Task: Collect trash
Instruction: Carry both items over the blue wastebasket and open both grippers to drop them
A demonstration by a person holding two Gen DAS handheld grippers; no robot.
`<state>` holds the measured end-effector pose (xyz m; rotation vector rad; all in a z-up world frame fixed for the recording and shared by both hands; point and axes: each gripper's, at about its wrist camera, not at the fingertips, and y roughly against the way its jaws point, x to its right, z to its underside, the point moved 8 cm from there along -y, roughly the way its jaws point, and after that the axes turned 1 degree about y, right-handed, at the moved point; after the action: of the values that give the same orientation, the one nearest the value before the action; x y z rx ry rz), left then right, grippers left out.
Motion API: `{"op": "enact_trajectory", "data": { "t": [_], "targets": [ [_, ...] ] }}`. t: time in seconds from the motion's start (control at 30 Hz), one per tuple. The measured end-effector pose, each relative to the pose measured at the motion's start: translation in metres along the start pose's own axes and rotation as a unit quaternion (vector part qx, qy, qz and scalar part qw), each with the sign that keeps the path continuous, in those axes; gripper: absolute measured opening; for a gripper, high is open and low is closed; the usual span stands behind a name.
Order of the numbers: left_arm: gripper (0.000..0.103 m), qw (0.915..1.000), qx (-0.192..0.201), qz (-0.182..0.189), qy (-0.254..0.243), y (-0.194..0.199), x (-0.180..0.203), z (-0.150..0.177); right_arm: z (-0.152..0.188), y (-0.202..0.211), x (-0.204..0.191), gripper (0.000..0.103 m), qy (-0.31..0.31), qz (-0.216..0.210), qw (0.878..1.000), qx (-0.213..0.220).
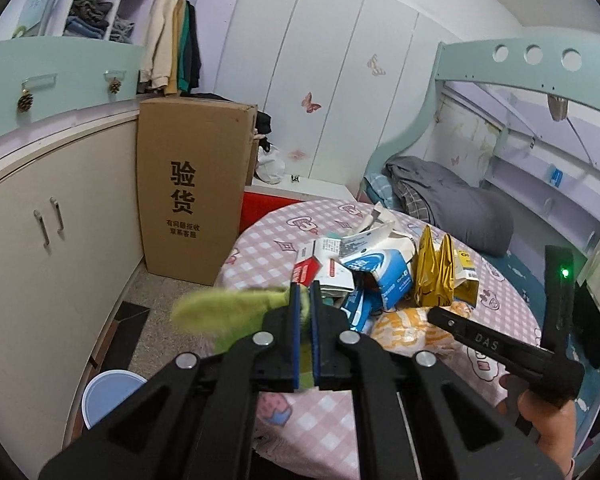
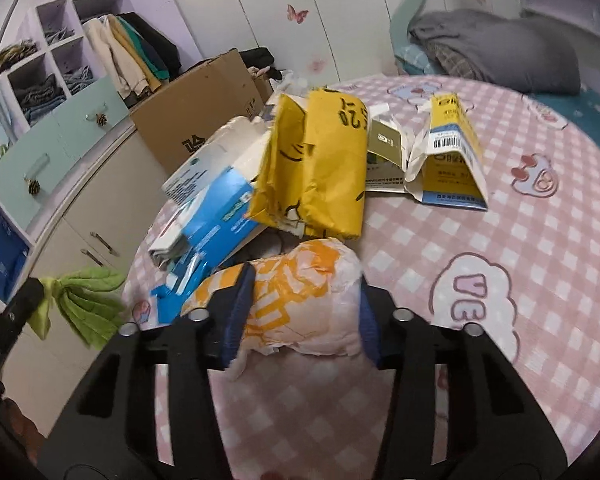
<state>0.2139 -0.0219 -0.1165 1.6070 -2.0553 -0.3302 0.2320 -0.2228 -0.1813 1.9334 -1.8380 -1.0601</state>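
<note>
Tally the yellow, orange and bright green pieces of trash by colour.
Yellow: 2 (crumpled yellow plastic mailer bag; torn yellow-and-blue cardboard carton)
Orange: 1 (crumpled orange-and-white plastic bag)
Bright green: 1 (bright green quilted cloth)
Total: 4

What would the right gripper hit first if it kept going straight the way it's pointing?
The right gripper already has the orange-and-white bag between its fingers. Straight on past it, the crumpled yellow bag looks like the next thing, though depth is hard to judge in this fisheye view.
</note>
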Motion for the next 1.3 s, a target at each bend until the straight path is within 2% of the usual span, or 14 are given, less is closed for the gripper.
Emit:
{"op": "enact_trajectory", "data": {
  "t": [0.1,0.17,0.27,0.43,0.63,0.83,1.0,1.17,1.23,1.27,1.3],
  "targets": [
    [0.004,1.0000,0.006,-0.001,0.003,0.011,-0.008,0.000,0.005,0.022,-0.009,0.040,0.035,0.030,0.999,0.027],
    [0.004,0.9999,0.009,-0.002,0.004,0.018,-0.013,0.001,0.005,0.040,-0.021,0.039,0.067,0.055,0.995,0.055],
    [0.004,0.9998,0.013,-0.007,0.013,0.029,-0.027,0.002,0.005,0.066,-0.047,0.039,0.108,0.071,0.987,0.093],
    [0.004,0.9988,0.019,-0.038,0.023,0.048,-0.065,0.007,0.009,0.089,-0.110,0.039,0.169,0.040,0.977,0.127],
    [0.004,0.9929,-0.010,-0.106,0.053,0.050,-0.143,0.032,0.041,0.051,-0.195,0.039,0.232,-0.042,0.968,0.083],
    [0.004,0.9775,-0.070,-0.167,0.108,0.031,-0.233,0.075,0.094,-0.018,-0.273,0.039,0.295,-0.089,0.951,0.017],
    [0.004,0.9635,-0.115,-0.196,0.141,0.000,-0.287,0.102,0.125,-0.079,-0.307,0.039,0.325,-0.091,0.941,-0.029],
    [0.005,0.9559,-0.138,-0.207,0.156,-0.036,-0.318,0.106,0.137,-0.123,-0.322,0.039,0.340,-0.075,0.936,-0.050],
    [0.010,0.9527,-0.141,-0.213,0.164,-0.047,-0.331,0.106,0.140,-0.137,-0.326,0.039,0.341,-0.071,0.936,-0.057],
    [0.017,0.9499,-0.148,-0.219,0.168,-0.051,-0.337,0.108,0.141,-0.146,-0.326,0.039,0.338,-0.070,0.936,-0.065],
    [0.048,0.9455,-0.157,-0.227,0.173,-0.055,-0.344,0.110,0.146,-0.151,-0.329,0.039,0.337,-0.071,0.936,-0.068]
  ]
}}
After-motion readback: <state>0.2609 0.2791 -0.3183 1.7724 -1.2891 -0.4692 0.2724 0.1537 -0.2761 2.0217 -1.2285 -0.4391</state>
